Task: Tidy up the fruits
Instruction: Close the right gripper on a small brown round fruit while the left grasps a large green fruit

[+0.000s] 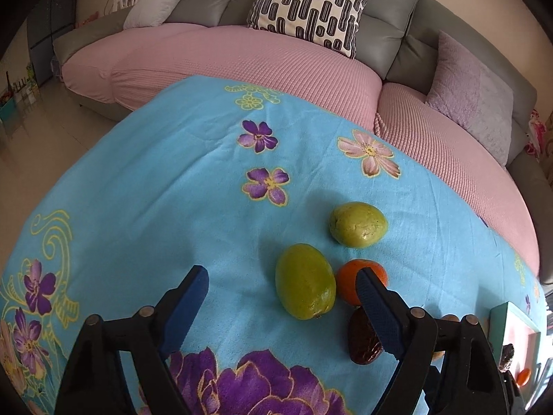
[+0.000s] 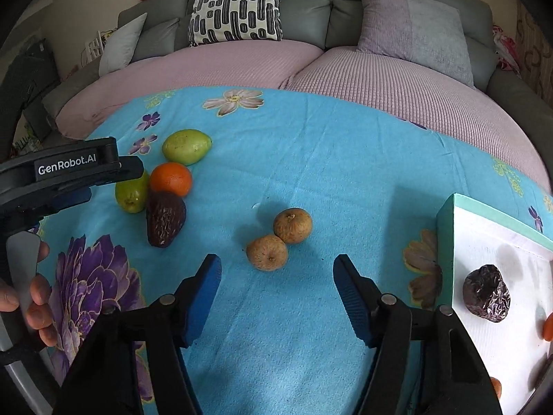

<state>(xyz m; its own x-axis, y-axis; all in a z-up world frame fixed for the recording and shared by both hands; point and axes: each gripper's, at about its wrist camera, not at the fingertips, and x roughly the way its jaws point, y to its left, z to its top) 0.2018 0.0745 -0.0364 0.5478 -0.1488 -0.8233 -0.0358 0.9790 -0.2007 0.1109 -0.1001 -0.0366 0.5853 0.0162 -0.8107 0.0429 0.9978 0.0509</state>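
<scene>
Fruits (image 2: 266, 252) on floral blanket (image 2: 311, 159)

left view: the right fingers (image 1: 375, 314) cover part of the orange (image 1: 349, 282) and the date (image 1: 363, 342). the box (image 1: 518, 339) is cut by the frame edge, its contents too small to tell. right view: the left gripper (image 2: 69, 176) hides half the green fruit (image 2: 131, 195). orange bits (image 2: 547, 326) in the tray (image 2: 446, 242) run off the edge.

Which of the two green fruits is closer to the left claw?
The smooth oval green fruit, touching the orange, just ahead of the open left claw. The lumpier green fruit lies farther back, apart.
</scene>
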